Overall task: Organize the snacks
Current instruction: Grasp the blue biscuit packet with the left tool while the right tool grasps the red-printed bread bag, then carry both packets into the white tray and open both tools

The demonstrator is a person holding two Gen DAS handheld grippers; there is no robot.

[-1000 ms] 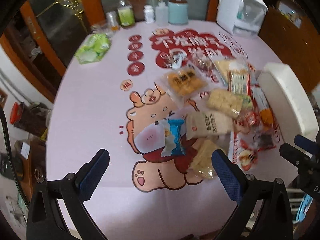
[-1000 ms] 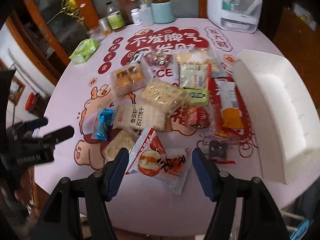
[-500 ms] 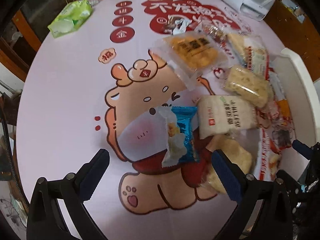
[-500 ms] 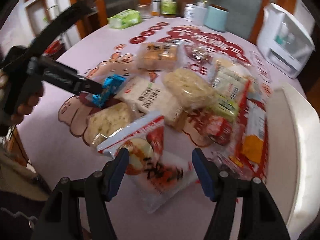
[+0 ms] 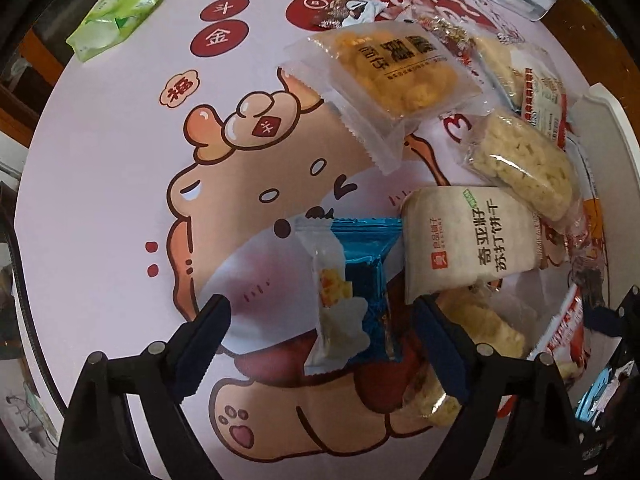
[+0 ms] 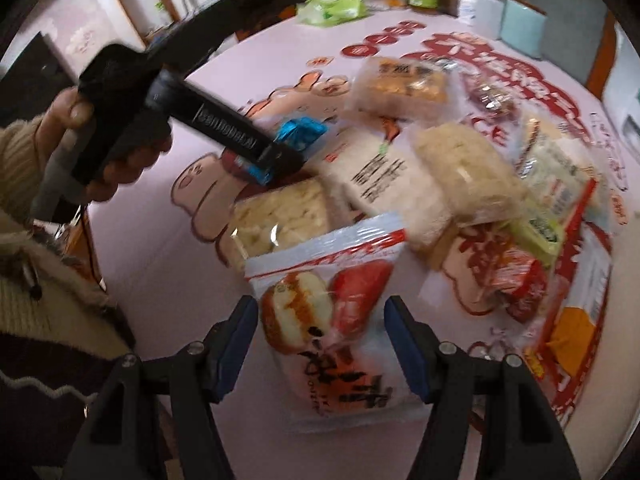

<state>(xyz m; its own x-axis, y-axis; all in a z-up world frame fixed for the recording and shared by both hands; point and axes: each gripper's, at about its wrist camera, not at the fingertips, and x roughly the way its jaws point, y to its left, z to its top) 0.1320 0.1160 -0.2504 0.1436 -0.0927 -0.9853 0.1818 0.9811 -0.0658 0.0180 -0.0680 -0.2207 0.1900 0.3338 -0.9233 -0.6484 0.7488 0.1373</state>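
Desk (image 5: 100, 184): carries the snack heap on its right half.
Wafer packet (image 5: 352, 296): at the heap's left edge, between the left claw's (image 5: 320, 344) fingers, not touched.
Cracker packet (image 5: 468, 240): just right of the wafer packet.
Rice-cake packet (image 6: 340, 320): nearest heap edge, between the right claw's (image 6: 320, 348) fingers.
Tissue pack (image 5: 116, 16): far left, well apart.
Tray (image 5: 612, 136): right of the heap.

The round bench (image 5: 100, 184) is covered by a smooth pink printed sheet with a slight sheen. The blue and clear snack packet (image 5: 352, 300) is glossy plastic film, as is the red and white snack bag (image 6: 340, 320). The gripper fingers (image 5: 204, 340) look like matt black plastic with ribbed blue pads.
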